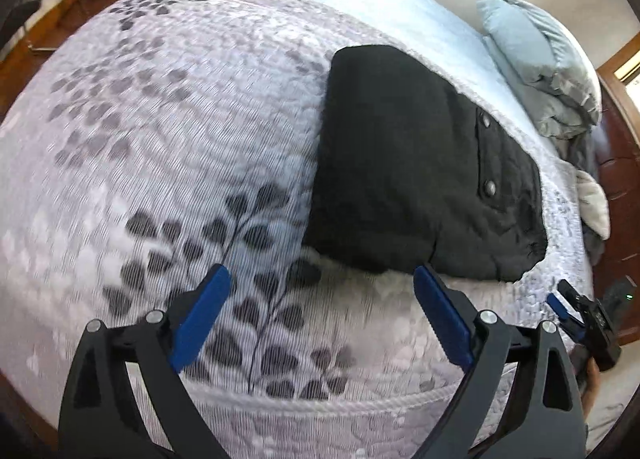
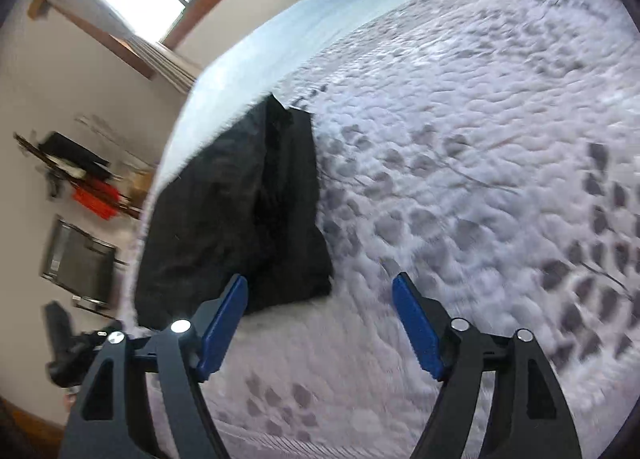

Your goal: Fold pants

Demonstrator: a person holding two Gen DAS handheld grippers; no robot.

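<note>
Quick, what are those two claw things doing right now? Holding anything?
Left gripper: open, holding nothing.
Right gripper: open, holding nothing.
Black pants lie folded on the bed.

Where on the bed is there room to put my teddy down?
The big leaf-patterned bedspread left of the folded black pants is bare, as is the strip between pants and near edge. It's crowded by the bunched grey bedding beyond the pants.

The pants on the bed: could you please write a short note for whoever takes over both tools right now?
Left tool: open, nothing in it, above the bedspread just short of the pants.
Right tool: open, nothing in it, with the pants to its left.
Pants: black, lying in a compact folded bundle on the bed, snap buttons on top, touched by neither tool.
Done: the fold looks finished.
Left: check that it is tidy; otherwise nothing obvious.
</note>
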